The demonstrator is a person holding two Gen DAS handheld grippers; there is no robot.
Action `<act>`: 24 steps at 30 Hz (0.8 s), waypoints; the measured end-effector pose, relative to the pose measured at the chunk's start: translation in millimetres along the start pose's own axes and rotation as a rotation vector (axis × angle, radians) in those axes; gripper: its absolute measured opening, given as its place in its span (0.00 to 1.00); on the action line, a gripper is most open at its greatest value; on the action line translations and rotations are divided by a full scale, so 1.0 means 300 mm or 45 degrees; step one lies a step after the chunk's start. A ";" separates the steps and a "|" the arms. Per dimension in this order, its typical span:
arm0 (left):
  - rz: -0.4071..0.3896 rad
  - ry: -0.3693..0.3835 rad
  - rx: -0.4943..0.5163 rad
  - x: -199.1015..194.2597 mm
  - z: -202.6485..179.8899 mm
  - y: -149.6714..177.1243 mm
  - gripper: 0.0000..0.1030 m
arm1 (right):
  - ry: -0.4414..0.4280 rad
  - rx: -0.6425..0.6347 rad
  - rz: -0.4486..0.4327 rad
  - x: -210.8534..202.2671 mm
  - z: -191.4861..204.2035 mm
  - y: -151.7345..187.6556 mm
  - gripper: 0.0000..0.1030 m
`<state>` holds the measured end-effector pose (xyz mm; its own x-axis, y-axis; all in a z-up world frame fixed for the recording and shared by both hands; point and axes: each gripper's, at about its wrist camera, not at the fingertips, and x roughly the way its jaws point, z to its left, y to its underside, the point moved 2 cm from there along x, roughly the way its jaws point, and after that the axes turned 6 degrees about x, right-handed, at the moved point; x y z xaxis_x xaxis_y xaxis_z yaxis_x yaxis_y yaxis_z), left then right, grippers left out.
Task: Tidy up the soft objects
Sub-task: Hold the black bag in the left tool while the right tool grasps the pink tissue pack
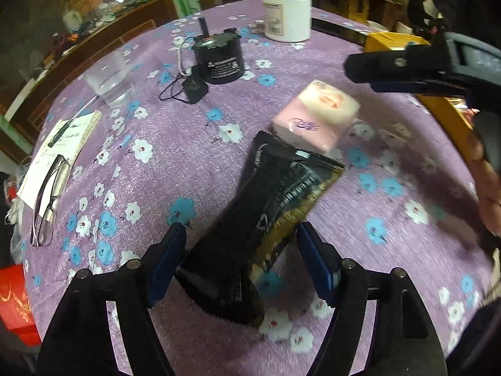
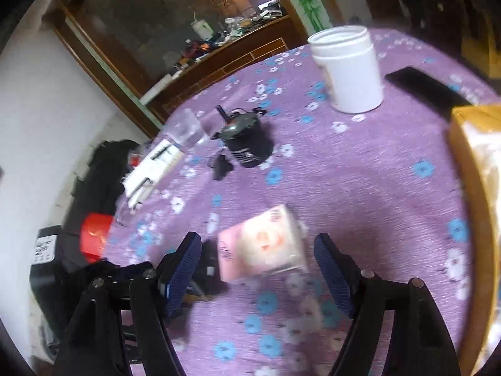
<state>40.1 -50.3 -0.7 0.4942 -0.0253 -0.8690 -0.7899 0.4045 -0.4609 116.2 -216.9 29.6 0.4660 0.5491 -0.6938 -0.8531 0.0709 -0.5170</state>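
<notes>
The black packet (image 1: pixel 260 222) lies flat on the worktop (image 1: pixel 188 144) between the spread fingers of the left gripper (image 1: pixel 241 257), which hold nothing. Just beyond its far end sits the pink tissue pack (image 2: pixel 263 244), between the wide-open, empty fingers of the right gripper (image 2: pixel 260 269). The step looks like reaching for the tissue pack; next the right fingers must drop around it and close gently. The worktop wears a purple flowered cloth, a yellow box (image 2: pixel 469 163) right of the fingers, in a dim, cluttered room.
</notes>
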 end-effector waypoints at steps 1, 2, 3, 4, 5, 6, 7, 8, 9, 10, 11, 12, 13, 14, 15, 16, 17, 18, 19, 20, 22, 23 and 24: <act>0.016 -0.002 -0.033 0.017 0.004 -0.001 0.64 | -0.012 0.003 0.010 0.004 -0.001 0.001 0.75; 0.008 0.019 -0.074 0.020 0.014 -0.004 0.50 | -0.016 0.010 0.019 0.007 -0.005 0.002 0.75; 0.001 0.034 -0.116 0.020 0.026 -0.005 0.40 | -0.017 0.025 0.023 0.012 -0.010 0.001 0.75; -0.002 0.019 -0.138 0.018 0.035 -0.006 0.40 | -0.016 0.032 0.021 0.013 -0.015 0.001 0.75; -0.016 -0.016 -0.170 0.013 0.048 -0.008 0.40 | -0.011 0.035 0.021 0.021 -0.018 0.000 0.75; -0.037 -0.021 -0.203 0.006 0.064 -0.007 0.40 | 0.001 0.037 0.029 0.031 -0.022 -0.001 0.75; -0.057 -0.003 -0.245 0.000 0.086 -0.005 0.40 | 0.005 0.039 0.035 0.037 -0.024 -0.001 0.75; -0.068 0.006 -0.287 -0.004 0.107 -0.002 0.40 | 0.005 0.040 0.039 0.045 -0.025 -0.002 0.75; -0.080 0.003 -0.320 -0.007 0.126 0.000 0.40 | 0.012 0.031 0.043 0.057 -0.023 -0.003 0.75; -0.093 -0.005 -0.346 -0.013 0.145 0.003 0.40 | 0.027 0.016 0.047 0.068 -0.019 -0.005 0.75; -0.100 -0.007 -0.364 -0.013 0.156 0.007 0.40 | 0.045 -0.001 0.051 0.079 -0.015 -0.005 0.75; -0.102 -0.005 -0.379 -0.011 0.163 0.011 0.40 | 0.060 -0.025 0.064 0.093 -0.007 -0.002 0.75; -0.101 -0.003 -0.394 -0.008 0.171 0.016 0.40 | 0.059 -0.046 0.084 0.103 0.003 0.006 0.75; -0.092 -0.002 -0.404 0.001 0.177 0.018 0.40 | 0.053 -0.062 0.102 0.109 0.013 0.014 0.76; -0.084 0.005 -0.406 0.008 0.180 0.020 0.40 | 0.055 -0.091 0.117 0.113 0.030 0.028 0.76; -0.077 0.013 -0.411 0.017 0.185 0.021 0.40 | 0.073 -0.134 0.119 0.115 0.050 0.042 0.77; -0.072 0.018 -0.413 0.022 0.186 0.022 0.40 | 0.103 -0.190 0.115 0.117 0.070 0.056 0.81; -0.068 0.025 -0.412 0.026 0.187 0.022 0.40 | 0.156 -0.274 0.100 0.122 0.099 0.072 0.83; -0.069 0.026 -0.411 0.028 0.188 0.020 0.40 | 0.197 -0.335 0.087 0.128 0.118 0.082 0.86; -0.074 0.024 -0.413 0.029 0.188 0.019 0.40 | 0.244 -0.392 0.072 0.134 0.134 0.092 0.88; -0.085 0.029 -0.410 0.027 0.188 0.019 0.40 | 0.329 -0.462 0.040 0.149 0.155 0.103 0.88; -0.091 0.024 -0.408 0.025 0.187 0.019 0.40 | 0.334 -0.459 0.033 0.153 0.155 0.102 0.88; -0.094 0.021 -0.404 0.027 0.186 0.019 0.40 | 0.316 -0.440 0.033 0.158 0.148 0.099 0.86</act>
<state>59.7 2.8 -0.3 0.5505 -0.0596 -0.8327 -0.8272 0.0957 -0.5537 102.4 -151.8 3.7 0.5236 0.3272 -0.7866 -0.7563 -0.2466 -0.6060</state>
